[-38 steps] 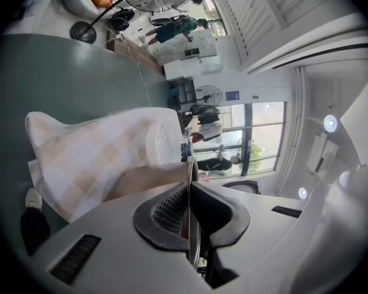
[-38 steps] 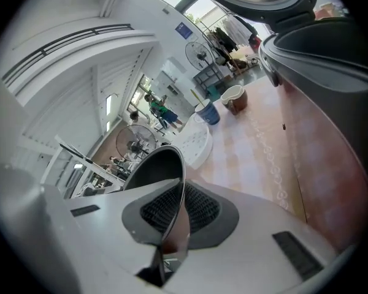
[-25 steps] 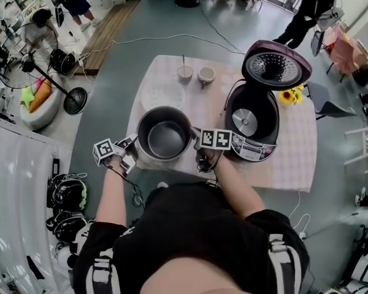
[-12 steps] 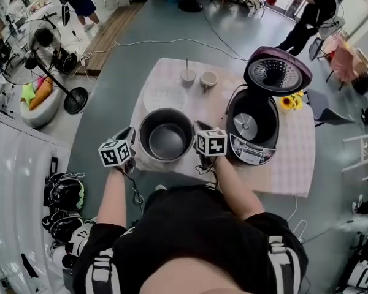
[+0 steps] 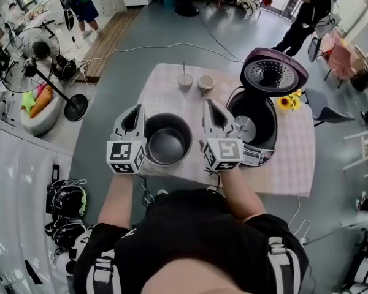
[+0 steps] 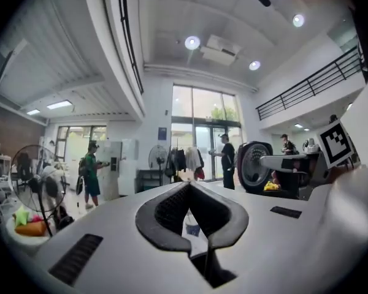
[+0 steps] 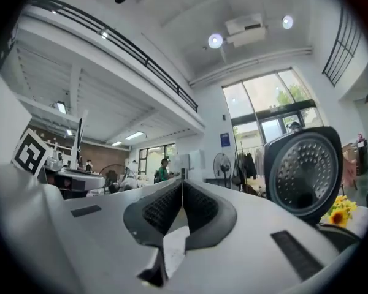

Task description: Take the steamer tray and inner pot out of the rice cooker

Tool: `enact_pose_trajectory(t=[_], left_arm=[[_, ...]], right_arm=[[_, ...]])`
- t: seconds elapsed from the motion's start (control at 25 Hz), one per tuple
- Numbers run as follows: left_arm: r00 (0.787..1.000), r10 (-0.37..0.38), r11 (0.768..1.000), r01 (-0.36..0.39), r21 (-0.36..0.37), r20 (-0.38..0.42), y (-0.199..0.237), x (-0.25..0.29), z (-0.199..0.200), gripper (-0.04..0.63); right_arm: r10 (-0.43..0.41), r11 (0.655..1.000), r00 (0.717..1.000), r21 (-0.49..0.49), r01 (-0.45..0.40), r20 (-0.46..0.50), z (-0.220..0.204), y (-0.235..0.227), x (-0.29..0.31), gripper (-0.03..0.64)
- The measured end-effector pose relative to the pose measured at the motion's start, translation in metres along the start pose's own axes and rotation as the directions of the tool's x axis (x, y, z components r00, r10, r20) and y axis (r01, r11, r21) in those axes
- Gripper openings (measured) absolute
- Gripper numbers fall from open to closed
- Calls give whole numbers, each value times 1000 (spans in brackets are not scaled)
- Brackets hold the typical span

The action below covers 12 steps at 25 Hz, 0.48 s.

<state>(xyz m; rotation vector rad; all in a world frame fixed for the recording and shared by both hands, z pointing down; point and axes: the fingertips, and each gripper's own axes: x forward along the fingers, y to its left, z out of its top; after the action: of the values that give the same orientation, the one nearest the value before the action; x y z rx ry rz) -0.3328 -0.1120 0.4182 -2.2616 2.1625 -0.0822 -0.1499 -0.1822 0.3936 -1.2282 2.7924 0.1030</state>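
Observation:
The metal inner pot [image 5: 166, 141] stands empty on the checkered table [image 5: 294, 158], left of the open rice cooker [image 5: 253, 127]. The cooker's lid [image 5: 273, 72] stands up, and it also shows in both gripper views [image 6: 255, 166] [image 7: 303, 173]. Behind the pot a white round steamer tray [image 5: 161, 98] lies flat on the cloth. My left gripper [image 5: 135, 111] hangs raised over the pot's left side and my right gripper [image 5: 210, 107] over its right side. Both point away from me, level. Their jaws [image 6: 189, 185] [image 7: 183, 182] are shut with nothing between them.
Two small cups [image 5: 185, 81] [image 5: 206, 82] stand at the table's far edge. Sunflowers [image 5: 288, 101] sit right of the cooker. Standing fans [image 5: 40, 45] and gear fill the floor at the left. People [image 5: 80, 2] [image 5: 306, 14] stand in the background.
Both grippers have risen from table height beside the pot to well above it and rolled. The pot has stayed on the table.

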Motion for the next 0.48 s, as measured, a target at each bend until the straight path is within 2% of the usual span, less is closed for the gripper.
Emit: enact_pose_trajectory(t=[0.08,0.24,0.48], left_arm=[[999,-38,999,37,16,32,-20,6,19,3],[988,-131,991,132,-2,77,-62,17,42,2],[972,-218,976,216,31,89,-123,43,52,2]], right_arm=[[-17,1000,997,7,16,70,24,-9,-11,0],[-63,998,984,-17,66,165,59,-30,-35,0],[-162,986,978,-7,164,129,57,-83,-74,0]])
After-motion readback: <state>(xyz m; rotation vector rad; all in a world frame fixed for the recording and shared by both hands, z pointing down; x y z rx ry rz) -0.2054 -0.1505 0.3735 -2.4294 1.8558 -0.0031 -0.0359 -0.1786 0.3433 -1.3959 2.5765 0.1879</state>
